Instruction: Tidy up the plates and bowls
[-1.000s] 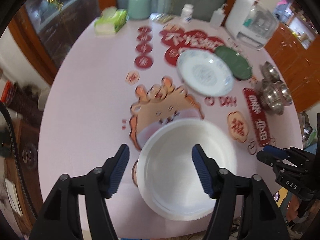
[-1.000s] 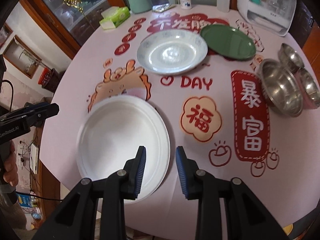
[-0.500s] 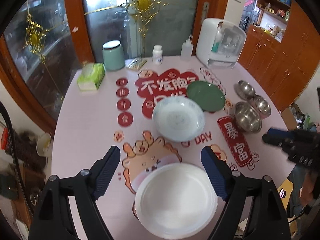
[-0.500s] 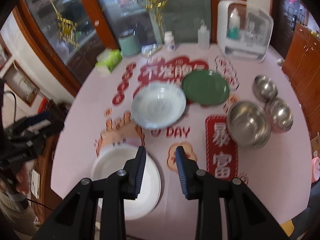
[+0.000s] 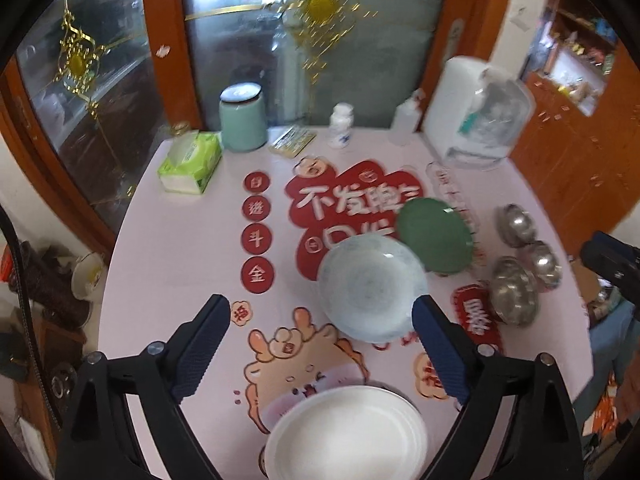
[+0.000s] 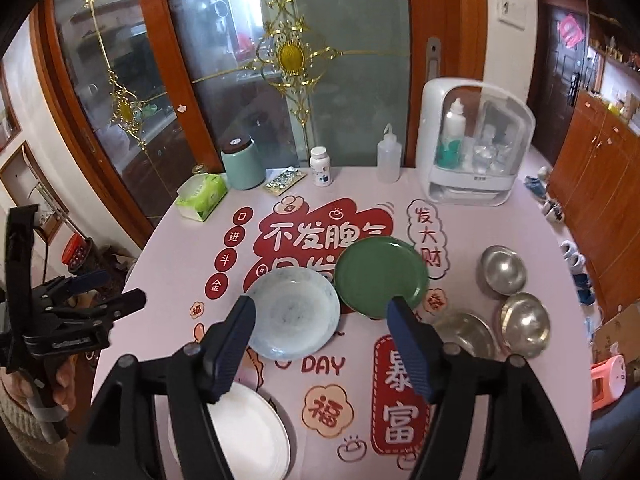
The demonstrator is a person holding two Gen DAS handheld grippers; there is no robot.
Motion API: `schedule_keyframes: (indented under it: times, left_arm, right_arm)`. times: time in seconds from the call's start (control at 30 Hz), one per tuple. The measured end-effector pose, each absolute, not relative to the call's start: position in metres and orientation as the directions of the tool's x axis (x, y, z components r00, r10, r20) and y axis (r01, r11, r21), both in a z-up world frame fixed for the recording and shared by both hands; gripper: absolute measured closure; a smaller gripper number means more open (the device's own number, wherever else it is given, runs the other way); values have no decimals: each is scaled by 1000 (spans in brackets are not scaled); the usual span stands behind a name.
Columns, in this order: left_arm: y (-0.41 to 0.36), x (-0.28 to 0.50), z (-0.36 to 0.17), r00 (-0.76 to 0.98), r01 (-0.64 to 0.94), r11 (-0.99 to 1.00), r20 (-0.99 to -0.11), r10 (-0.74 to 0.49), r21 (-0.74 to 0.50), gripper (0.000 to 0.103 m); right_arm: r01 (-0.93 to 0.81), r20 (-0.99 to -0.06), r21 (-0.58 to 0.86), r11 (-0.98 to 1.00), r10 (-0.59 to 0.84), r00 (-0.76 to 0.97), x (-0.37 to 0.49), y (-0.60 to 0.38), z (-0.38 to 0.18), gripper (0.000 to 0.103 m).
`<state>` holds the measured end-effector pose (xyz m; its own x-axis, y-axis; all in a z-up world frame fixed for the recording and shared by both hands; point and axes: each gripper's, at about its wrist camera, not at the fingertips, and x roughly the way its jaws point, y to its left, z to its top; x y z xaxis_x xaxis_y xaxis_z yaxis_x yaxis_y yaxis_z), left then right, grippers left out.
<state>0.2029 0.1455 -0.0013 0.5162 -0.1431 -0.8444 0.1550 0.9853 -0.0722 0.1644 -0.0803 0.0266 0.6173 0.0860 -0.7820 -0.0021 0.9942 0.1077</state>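
A white plate (image 5: 346,434) lies at the table's near edge, also in the right wrist view (image 6: 244,436). A pale blue plate (image 5: 372,292) (image 6: 294,316) sits mid-table beside a green plate (image 5: 434,234) (image 6: 380,276). Three steel bowls (image 5: 516,292) (image 6: 502,270) stand at the right. My left gripper (image 5: 320,340) is open and empty, held above the white plate. My right gripper (image 6: 322,340) is open and empty, above the table's near side. Each gripper shows in the other's view, the right (image 5: 612,268) and the left (image 6: 72,312).
At the table's far edge stand a tissue pack (image 6: 202,196), a mint canister (image 6: 242,164), a pill bottle (image 6: 321,166), a squeeze bottle (image 6: 388,158) and a white storage box (image 6: 476,148). Glass doors are behind. A pink stool (image 6: 608,376) is on the floor at right.
Both grippers have risen and pulled back from the table. The right gripper's jaws went from nearly shut to wide open. The white plate stays on the table.
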Motion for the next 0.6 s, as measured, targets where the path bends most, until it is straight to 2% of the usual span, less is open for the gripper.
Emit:
schedule_keyframes:
  times: [0.3,0.6]
  left_arm:
    - [136,265,-65,486,97,995,-871,-71,-27,11]
    - [115,308,-124,433,149,988,-896,-101,-39,14]
  right_arm:
    - [19,-853,131,991,102,512,219,-84,-41,34]
    - [76,-907,197,977,152,393,246,-91,-112,34]
